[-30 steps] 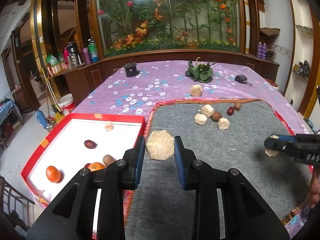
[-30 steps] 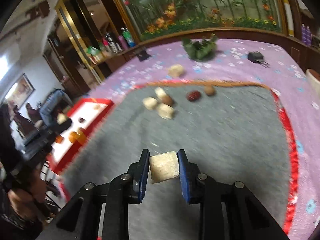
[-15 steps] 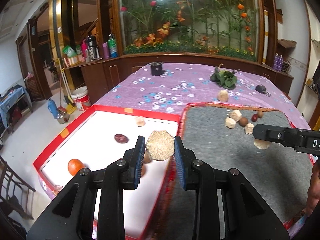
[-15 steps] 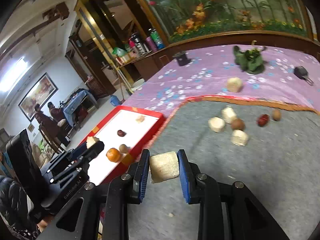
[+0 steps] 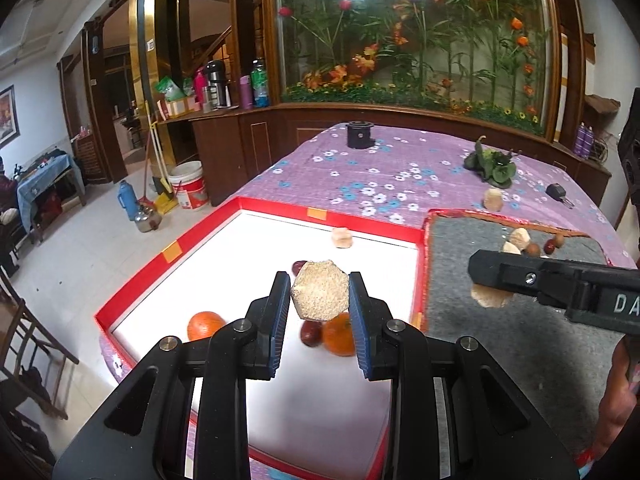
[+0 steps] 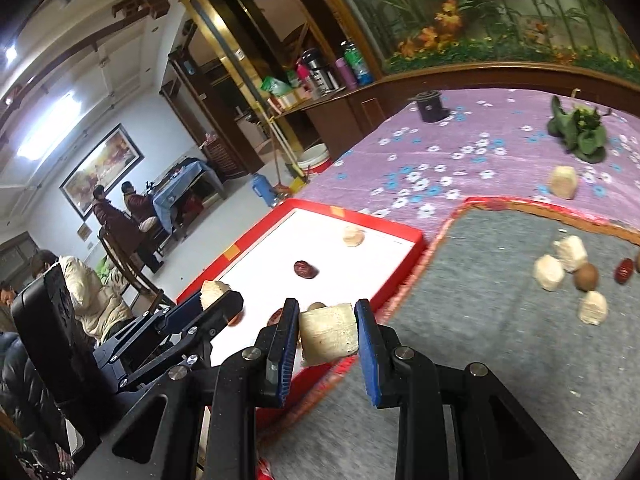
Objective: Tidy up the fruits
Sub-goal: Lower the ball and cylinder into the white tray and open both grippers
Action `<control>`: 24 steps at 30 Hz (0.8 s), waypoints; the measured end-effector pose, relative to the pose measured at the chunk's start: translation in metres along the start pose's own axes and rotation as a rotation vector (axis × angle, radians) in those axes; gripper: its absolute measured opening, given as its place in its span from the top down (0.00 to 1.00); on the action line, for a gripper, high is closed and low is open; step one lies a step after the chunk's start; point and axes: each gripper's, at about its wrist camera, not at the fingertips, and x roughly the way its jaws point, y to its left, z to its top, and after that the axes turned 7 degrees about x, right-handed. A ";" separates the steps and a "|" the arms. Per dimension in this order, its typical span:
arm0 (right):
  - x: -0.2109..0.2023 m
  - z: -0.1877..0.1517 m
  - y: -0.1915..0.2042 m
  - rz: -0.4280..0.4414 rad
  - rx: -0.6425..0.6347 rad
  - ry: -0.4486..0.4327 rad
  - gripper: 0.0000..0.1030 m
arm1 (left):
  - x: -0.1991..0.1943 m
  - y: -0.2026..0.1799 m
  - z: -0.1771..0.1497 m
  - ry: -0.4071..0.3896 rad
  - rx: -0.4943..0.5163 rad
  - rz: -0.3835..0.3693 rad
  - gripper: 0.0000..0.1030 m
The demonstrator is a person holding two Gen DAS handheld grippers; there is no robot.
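My left gripper (image 5: 320,300) is shut on a beige hexagonal chunk (image 5: 319,296) and holds it above the red-rimmed white tray (image 5: 280,216). In the tray lie two oranges (image 5: 205,324), dark red dates (image 5: 310,332) and a pale chunk (image 5: 342,237). My right gripper (image 6: 326,334) is shut on a pale cream chunk (image 6: 328,334), held over the grey mat (image 6: 500,340) near the tray's edge (image 6: 400,236). It also shows in the left wrist view (image 5: 488,280). Several pale chunks (image 6: 550,272), a brown fruit (image 6: 586,277) and a date (image 6: 623,271) lie on the mat.
A purple flowered cloth (image 5: 380,168) covers the table. On it stand a black cup (image 5: 360,134), a green leafy bunch (image 5: 492,164), a key fob (image 5: 556,191) and a lone pale chunk (image 5: 493,199). People sit at the left (image 6: 108,216).
Both grippers have moved left with their chunks. The left one went from the mat's edge to above the tray; the right one has come close to the tray's edge.
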 end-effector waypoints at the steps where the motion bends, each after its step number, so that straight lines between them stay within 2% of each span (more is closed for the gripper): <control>1: 0.003 0.000 0.001 0.000 -0.003 0.003 0.74 | 0.001 0.002 -0.001 0.002 -0.001 0.002 0.73; 24: 0.075 0.000 0.014 -0.006 -0.021 0.083 0.74 | 0.026 0.028 -0.014 0.061 -0.030 0.023 0.73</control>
